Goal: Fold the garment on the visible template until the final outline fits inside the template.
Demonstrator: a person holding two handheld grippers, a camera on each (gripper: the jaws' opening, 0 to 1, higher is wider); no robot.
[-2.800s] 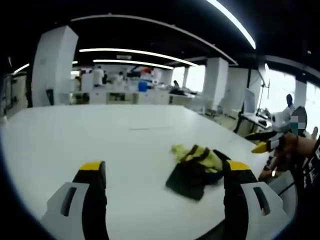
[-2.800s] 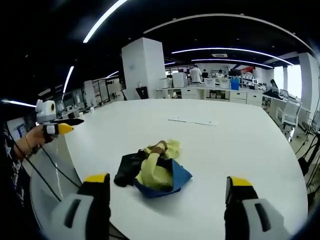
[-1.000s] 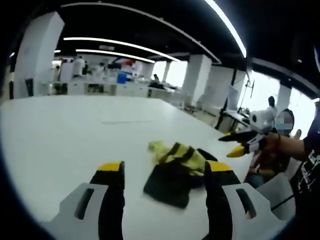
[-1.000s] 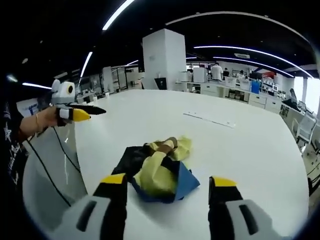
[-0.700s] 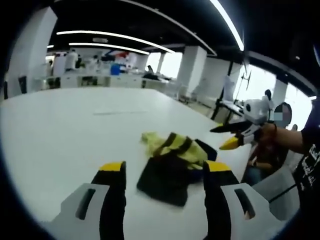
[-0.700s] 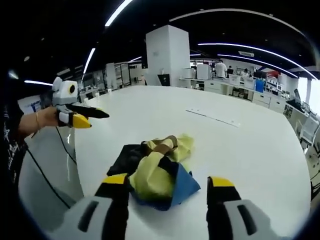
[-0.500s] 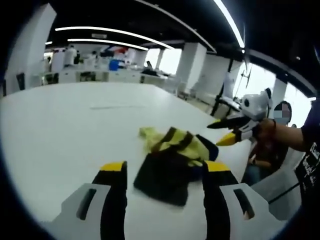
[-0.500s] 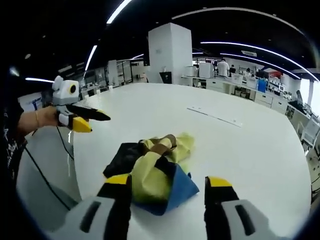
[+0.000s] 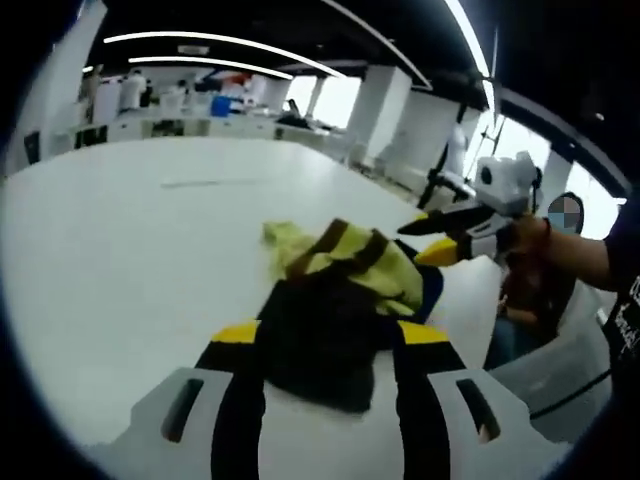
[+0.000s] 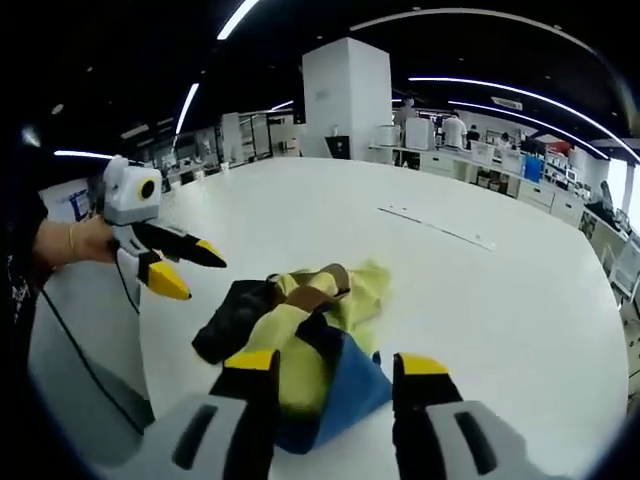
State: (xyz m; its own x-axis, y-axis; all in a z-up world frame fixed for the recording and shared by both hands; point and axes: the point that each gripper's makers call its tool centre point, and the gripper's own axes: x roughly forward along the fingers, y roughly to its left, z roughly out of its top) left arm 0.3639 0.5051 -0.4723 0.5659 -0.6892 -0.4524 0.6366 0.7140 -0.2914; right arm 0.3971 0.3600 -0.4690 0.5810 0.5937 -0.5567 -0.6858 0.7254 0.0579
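Observation:
A crumpled garment (image 9: 335,290) in black, yellow and blue with a brown band lies bunched on the white table (image 9: 110,250). My left gripper (image 9: 328,335) is open low over it, with the black part between its yellow-tipped jaws. In the right gripper view the garment (image 10: 300,320) shows its yellow and blue side. My right gripper (image 10: 335,365) is open, jaws either side of the blue cloth. The left gripper (image 10: 203,278) enters from the left with its jaws apart. The right gripper (image 9: 412,243) enters from the right beside the yellow cloth.
A thin line mark (image 10: 435,230) lies on the table beyond the garment. The table's rounded edge (image 10: 150,360) runs close by the garment. A hand (image 10: 75,240) holds the left gripper, and a cable hangs below. A white pillar (image 10: 350,100) and desks stand far behind.
Both grippers have come in from the table's edges toward the garment, and it now lies between each one's jaws. Each pair of jaws stands somewhat narrower than before.

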